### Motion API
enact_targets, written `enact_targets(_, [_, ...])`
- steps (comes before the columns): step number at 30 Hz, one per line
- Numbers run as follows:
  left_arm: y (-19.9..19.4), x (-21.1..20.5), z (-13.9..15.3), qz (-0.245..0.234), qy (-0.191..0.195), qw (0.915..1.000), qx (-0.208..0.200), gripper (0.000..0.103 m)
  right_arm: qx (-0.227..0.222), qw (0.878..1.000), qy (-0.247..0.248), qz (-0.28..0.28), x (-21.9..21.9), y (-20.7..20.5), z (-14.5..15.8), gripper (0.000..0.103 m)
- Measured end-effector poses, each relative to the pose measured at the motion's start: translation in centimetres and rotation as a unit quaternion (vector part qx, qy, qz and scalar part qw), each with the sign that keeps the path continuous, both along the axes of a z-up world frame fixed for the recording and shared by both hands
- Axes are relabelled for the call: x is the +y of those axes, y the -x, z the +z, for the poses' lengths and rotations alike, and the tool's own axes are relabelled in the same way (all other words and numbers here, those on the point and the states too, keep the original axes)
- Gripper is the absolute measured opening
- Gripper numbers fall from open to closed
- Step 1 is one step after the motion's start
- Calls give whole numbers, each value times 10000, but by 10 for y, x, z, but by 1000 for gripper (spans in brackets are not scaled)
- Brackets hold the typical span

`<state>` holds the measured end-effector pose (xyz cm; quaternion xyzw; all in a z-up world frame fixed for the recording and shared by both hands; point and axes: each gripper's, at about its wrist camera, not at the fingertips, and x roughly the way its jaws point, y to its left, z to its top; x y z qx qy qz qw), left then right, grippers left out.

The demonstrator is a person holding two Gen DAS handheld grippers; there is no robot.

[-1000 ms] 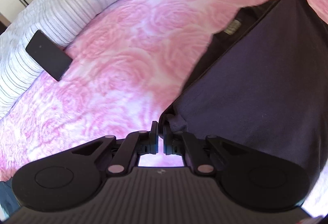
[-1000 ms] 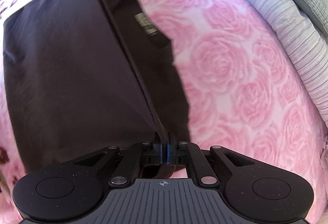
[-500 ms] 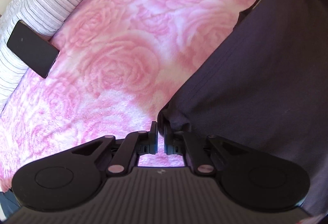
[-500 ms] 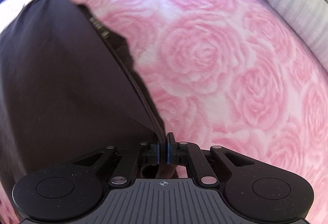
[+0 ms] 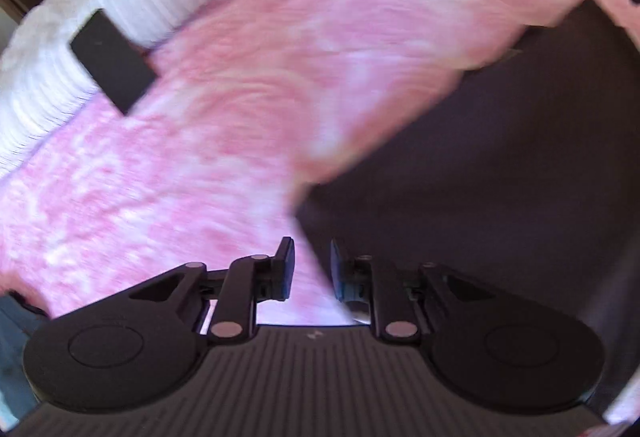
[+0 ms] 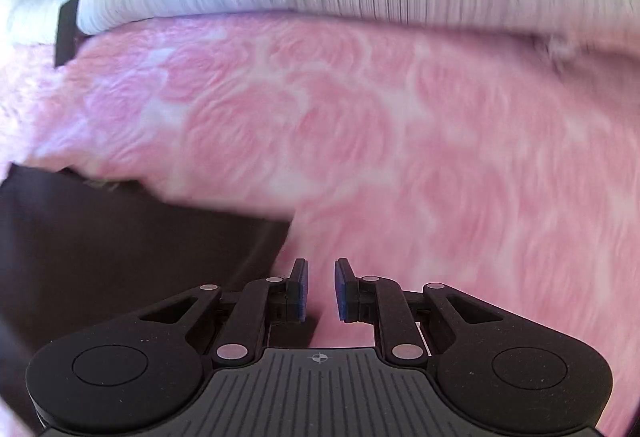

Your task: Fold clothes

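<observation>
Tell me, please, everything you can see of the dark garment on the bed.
The dark garment is a plain, soft-looking cloth, very dark brown or purple. It lies flat on the pink rose-patterned bedspread, with straight edges and a corner near the left gripper. Both that and the right gripper are open, holding nothing. Blur hides finer detail.

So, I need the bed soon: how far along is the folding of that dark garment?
Done: one fold looks laid, with the dark garment lying on the pink rose bedspread, and both the left tongs and right tongs open and empty. In hand: nothing. Left: probably further folds; motion blur hides how compact it is.
</observation>
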<state>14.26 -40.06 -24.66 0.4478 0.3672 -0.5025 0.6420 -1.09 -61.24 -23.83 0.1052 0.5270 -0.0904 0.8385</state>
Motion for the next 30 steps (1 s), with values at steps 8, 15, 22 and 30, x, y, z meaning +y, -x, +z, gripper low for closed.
enact_targets(8, [101,17,-22,-501,-61,9960,731,25,332,9945,-968,-216,53,100,-24,16])
enact_targets(15, [152,-17,-16,-1121,108,9900,855,25,164,9935,-1110,-211,79,138,-29,85])
enact_targets(22, [199,-47,-23,-1736,99,9799,973,27,-629,9914,-1088,-367,54,122,-13,85])
enact_targets(30, [211,-53,-51,-1658,-115,9814,965,28,-1071,9847,-1362,-158,-1,24,-41,50])
